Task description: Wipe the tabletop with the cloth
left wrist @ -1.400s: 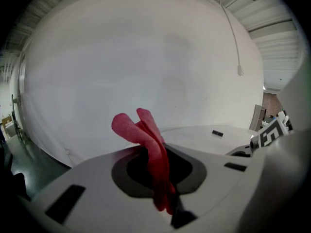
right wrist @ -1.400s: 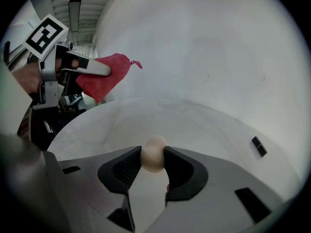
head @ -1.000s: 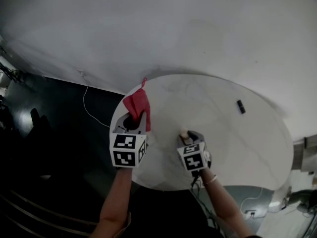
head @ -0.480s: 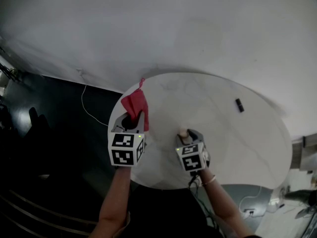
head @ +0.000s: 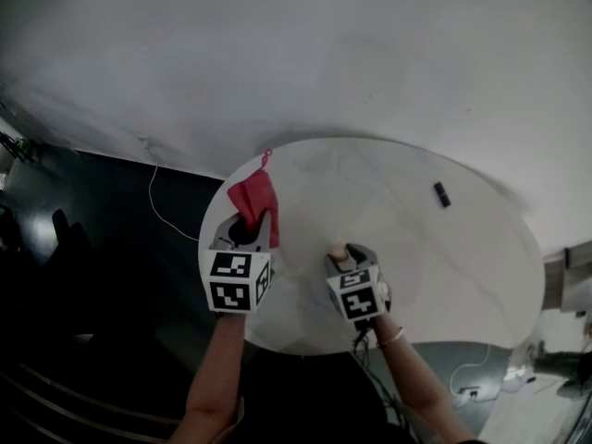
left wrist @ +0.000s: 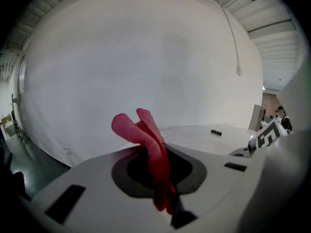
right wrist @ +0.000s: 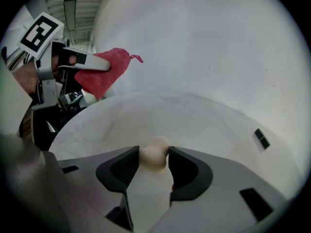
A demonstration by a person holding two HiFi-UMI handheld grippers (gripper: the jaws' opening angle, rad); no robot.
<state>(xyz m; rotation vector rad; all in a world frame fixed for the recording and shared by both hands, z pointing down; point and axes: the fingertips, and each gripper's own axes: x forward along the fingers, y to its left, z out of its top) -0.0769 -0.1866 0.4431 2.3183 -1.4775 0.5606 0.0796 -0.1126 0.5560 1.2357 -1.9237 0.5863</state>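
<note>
- The cloth (head: pixel 254 197) is pinched upright in the left gripper (left wrist: pixel 163 188), held off the table (head: pixel 444 276) above its left rim.
- The right gripper (right wrist: pixel 154 166) has just been opening its jaws; its tips touch a cream ball (right wrist: pixel 154 155) between them.
- Risk: once let go, the ball may roll off the edge, and wiping could knock it or the dark block (head: pixel 442 193).

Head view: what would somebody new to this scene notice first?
The bright red cloth stands out most, pinched in the left gripper and raised over the left edge of the round white marbled tabletop. Next comes a small cream rounded object between the fingers of the right gripper, which have just been opening, toward the table's near side. A small dark rectangular item lies far right.
</note>
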